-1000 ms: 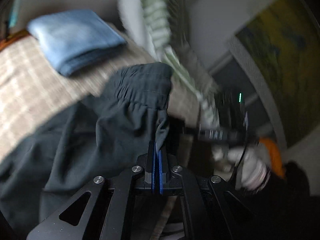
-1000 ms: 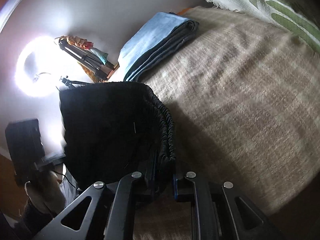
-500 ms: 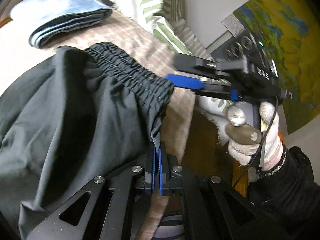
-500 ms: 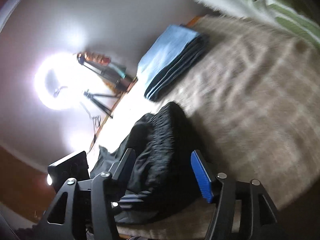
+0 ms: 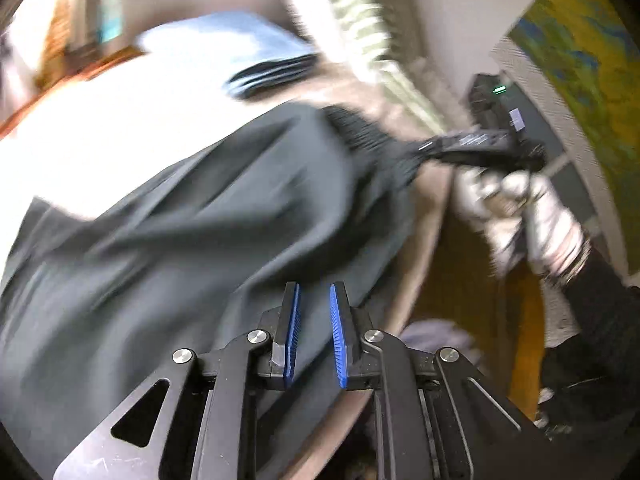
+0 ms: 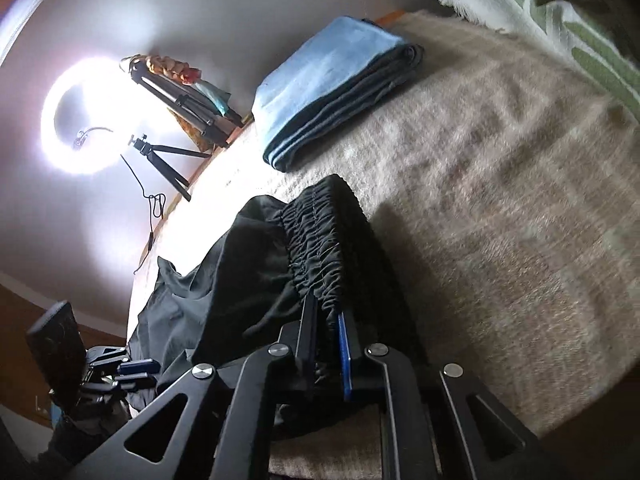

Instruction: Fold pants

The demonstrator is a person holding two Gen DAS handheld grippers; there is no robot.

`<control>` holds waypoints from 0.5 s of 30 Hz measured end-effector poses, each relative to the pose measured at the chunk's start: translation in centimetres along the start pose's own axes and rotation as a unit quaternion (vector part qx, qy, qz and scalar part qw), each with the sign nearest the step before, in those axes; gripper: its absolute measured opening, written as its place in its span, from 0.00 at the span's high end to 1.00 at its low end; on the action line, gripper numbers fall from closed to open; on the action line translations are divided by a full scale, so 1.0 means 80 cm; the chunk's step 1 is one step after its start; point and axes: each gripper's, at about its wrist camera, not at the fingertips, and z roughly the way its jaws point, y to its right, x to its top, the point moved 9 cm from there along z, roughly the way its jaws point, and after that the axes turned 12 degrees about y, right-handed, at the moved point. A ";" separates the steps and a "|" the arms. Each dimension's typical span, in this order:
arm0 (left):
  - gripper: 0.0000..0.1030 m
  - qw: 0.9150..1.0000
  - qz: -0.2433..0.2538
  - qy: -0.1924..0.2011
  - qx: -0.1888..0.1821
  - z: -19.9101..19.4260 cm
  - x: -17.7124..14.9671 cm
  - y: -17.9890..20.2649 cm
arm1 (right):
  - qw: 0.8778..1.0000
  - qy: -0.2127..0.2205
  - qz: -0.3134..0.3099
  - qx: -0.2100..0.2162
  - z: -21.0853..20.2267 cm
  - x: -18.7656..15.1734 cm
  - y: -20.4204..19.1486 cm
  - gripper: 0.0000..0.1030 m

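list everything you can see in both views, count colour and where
pants: one, black, spread on the bed, elastic waistband toward the right gripper
folded clothes: one stack, light blue over dark, far end of the bed
blanket: one, beige, covering the bed
throw: one, white with green stripes, bed's far edge
ring light: one, white, lit, by the wall
tripods: two, black, beside the light
left gripper: open, over the pants
right gripper: shut on the waistband

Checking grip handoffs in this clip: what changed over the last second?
The left gripper, shut on the pants earlier, has let go and is open. The right gripper, which opened half a second ago, is shut on the waistband again. The folded blue towel on the blanket stayed put.
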 end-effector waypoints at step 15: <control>0.81 0.987 0.101 -0.017 0.120 -0.062 -0.121 -0.031 | 0.997 -0.004 -0.036 -0.071 -0.010 -0.019 0.005 0.47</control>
